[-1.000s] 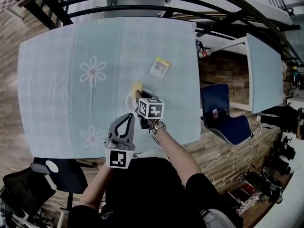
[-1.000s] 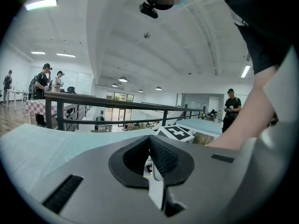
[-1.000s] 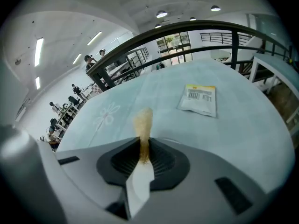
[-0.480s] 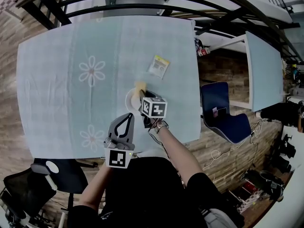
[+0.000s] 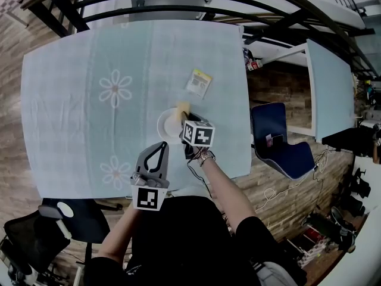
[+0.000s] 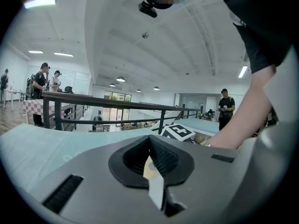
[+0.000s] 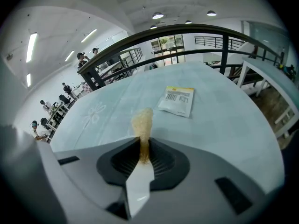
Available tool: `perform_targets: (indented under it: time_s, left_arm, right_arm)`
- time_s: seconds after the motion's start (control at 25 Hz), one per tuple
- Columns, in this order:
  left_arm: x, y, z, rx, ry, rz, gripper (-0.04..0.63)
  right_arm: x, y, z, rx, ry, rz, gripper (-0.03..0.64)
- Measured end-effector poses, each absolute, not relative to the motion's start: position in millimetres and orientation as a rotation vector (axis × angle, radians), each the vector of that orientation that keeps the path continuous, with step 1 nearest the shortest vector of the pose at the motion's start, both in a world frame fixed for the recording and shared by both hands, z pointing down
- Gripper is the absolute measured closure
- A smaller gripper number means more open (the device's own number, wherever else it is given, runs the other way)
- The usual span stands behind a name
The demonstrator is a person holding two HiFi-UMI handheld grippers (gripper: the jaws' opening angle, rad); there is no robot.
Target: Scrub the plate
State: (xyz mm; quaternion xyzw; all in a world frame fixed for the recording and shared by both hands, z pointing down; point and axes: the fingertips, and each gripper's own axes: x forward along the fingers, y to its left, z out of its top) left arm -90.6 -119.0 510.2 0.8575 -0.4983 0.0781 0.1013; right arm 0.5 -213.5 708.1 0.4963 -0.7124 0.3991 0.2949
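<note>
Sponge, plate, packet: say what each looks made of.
Sponge: yellow-tan porous foam, matte; its grainy surface pinches thin in the right gripper. Plate: white and smooth, likely ceramic or plastic; too small to tell. Packet: flat, lightly glossy plastic or paper wrapper with a printed barcode and a yellow strip.

On my feed the pale blue tablecloth (image 5: 77, 118) reads as matt woven cloth, finely checked, with printed white flowers. The round white plate (image 5: 165, 126) looks smooth and glazed. The yellow sponge (image 7: 142, 122) is coarse, open-pored foam. Both the right gripper (image 7: 141, 147) and the left gripper (image 6: 150, 152) look like matt grey moulded plastic, with black ribbed pads (image 7: 160, 159). The small white-and-yellow packet (image 7: 176, 100) has a slick, faintly shiny film. The brown plank floor (image 5: 280, 94) looks like wood, and the black railing (image 7: 224, 55) like painted metal.
</note>
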Motion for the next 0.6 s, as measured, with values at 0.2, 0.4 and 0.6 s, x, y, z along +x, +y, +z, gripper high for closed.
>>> perform_targets:
  time_s: [0.2,0.4,0.6]
  left_arm:
    - [-88.3,-116.3,508.5,2.553,-1.471,0.230,0.583]
    - [-89.8,-113.8,508.7,2.539,-1.475,0.218,0.583]
    - [-89.3,-110.3,508.1,2.553,-1.478,0.219,0.583]
  right_arm:
    - [11.1,-210.1,709.5,1.345,-1.876,1.060,0.560]
    - [20.3,-206.6,709.9,1.369,-1.851,1.054,0.560]
    - [34.7,-203.8,707.6,1.400,-1.827,1.037,0.560]
